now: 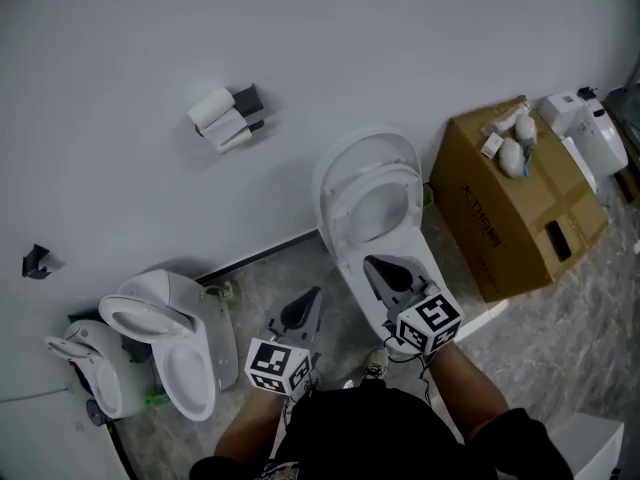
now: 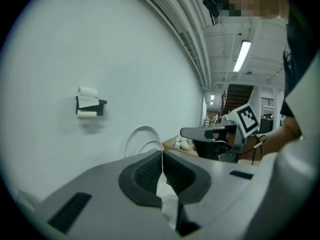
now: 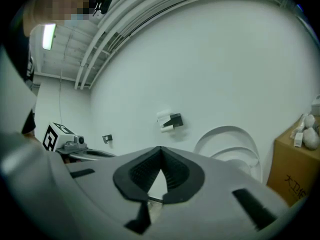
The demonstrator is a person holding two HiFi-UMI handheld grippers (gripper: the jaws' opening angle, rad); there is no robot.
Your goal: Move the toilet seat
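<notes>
A white toilet [image 1: 345, 258] stands against the wall in the head view, with its lid [image 1: 365, 158] and seat ring [image 1: 380, 206] both tipped up. My right gripper [image 1: 372, 264] hovers over the front of the bowl, pointing at the seat, jaws shut and empty. My left gripper [image 1: 312, 298] is left of the bowl over the floor, also shut with nothing in it. The raised lid [image 2: 142, 136] shows beyond the closed left gripper [image 2: 162, 158] in its own view. The right gripper [image 3: 160, 154] has the lid [image 3: 227, 139] ahead to its right.
A second white toilet [image 1: 170, 333] sits at the lower left by the wall. A cardboard box [image 1: 520, 208] with small white items on top stands right of the toilet, a white appliance [image 1: 590, 128] behind it. A toilet roll holder [image 1: 228, 118] hangs on the wall.
</notes>
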